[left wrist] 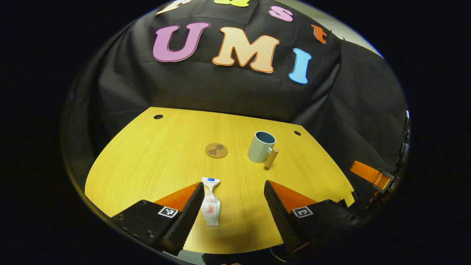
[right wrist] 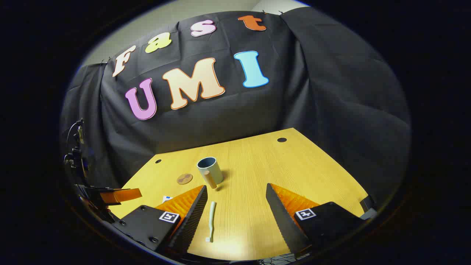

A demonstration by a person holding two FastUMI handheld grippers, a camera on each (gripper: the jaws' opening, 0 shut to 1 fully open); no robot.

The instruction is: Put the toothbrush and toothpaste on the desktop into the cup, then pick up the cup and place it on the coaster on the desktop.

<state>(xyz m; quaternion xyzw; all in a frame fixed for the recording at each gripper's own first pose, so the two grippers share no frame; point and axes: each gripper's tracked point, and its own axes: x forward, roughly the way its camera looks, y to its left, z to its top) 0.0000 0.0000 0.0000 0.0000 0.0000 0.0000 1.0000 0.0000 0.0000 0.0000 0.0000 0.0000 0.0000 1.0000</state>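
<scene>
Left gripper (left wrist: 233, 206) hovers over the near edge of the wooden desktop (left wrist: 147, 158), jaws spread wide, nothing between the fingers pressed. Toothpaste tube (left wrist: 210, 201) lies flat on the desktop inside that gap, close to the left finger, cap end pointing away toward the coaster; can't tell if it touches the finger. Coaster (left wrist: 216, 150) sits mid-table, round, brown, bare on top. Cup (left wrist: 261, 147) stands upright to the right of the coaster, well apart from it, open mouth up, wooden handle sticking out toward the near right. Nothing lies between the tube and the cup or the coaster. Two cable holes near the far edge, one (left wrist: 158, 116) at far left. In the left gripper view the other gripper shows at the far right edge, off the table. Right gripper (right wrist: 235, 206) also hovers at the near edge, jaws wide apart, empty. Toothbrush (right wrist: 211, 221) lies flat on the desktop between its fingers, nearer the left one, pointing lengthwise toward the cup (right wrist: 210, 171), which stands upright just beyond with its handle facing the camera. Coaster (right wrist: 184, 179) sits left of the cup, apart from it. The left gripper (right wrist: 121, 195) shows at the left edge of the right gripper view, with a corner of the toothpaste (right wrist: 167, 198) peeking beside the right gripper's left finger.
</scene>
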